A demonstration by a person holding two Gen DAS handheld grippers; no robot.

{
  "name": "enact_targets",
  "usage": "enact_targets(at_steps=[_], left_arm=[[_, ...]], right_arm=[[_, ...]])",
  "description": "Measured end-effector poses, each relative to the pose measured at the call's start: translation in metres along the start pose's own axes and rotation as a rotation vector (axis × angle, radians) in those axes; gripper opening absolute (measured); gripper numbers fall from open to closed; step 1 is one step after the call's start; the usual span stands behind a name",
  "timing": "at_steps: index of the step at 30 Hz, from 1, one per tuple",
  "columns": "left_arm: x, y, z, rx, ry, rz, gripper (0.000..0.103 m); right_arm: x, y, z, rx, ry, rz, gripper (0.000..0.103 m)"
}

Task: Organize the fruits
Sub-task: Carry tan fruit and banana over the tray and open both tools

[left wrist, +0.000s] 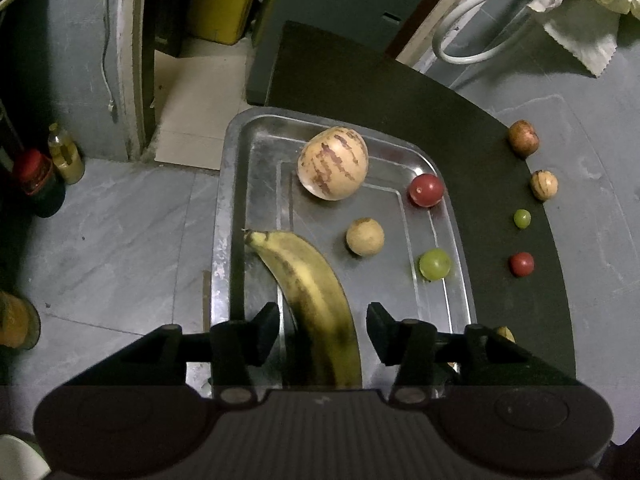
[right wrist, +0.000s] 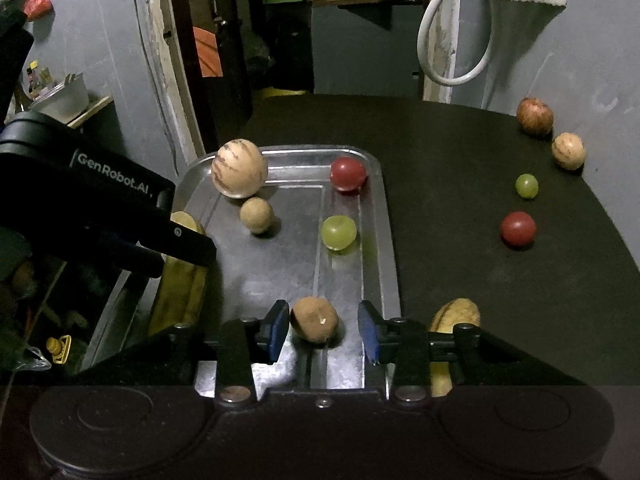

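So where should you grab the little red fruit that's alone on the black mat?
Grip the red fruit across its round middle, coming from above. It is a small ball that could roll, and the mat around it is bare, with the green grape well apart, so fingers fit either side.

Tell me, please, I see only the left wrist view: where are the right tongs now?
Observer: The right tongs hang open over the near end of the tray.
Operator: Is something between them?
Observer: Yes. A brown round fruit lies on the tray between them, with a gap on each side.
Operator: What lies close to it, off the tray?
Observer: A long yellow fruit lies on the black mat, beside the tray's near corner.
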State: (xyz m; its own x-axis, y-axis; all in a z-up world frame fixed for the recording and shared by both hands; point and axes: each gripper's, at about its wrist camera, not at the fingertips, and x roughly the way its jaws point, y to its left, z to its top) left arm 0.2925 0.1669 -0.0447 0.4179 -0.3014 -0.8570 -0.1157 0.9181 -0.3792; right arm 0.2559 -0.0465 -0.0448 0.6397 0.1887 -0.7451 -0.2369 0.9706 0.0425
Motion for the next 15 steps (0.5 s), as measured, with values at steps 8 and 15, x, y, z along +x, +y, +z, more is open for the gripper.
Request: enact_targets(at_steps=[8,15], left_arm=[[-0.020,-0.005,0.000,0.005,-0.039,-0.021,0.075],[-0.047,-0.012,-0.009,0.055,-0.108,0.005,0.094]], right_arm=[[-0.027,-0.003,-0.001,0.010,-0.057,-0.024,0.064],[-0.060,-0.006,-0.005,0.039,-0.101,-0.048,0.094]])
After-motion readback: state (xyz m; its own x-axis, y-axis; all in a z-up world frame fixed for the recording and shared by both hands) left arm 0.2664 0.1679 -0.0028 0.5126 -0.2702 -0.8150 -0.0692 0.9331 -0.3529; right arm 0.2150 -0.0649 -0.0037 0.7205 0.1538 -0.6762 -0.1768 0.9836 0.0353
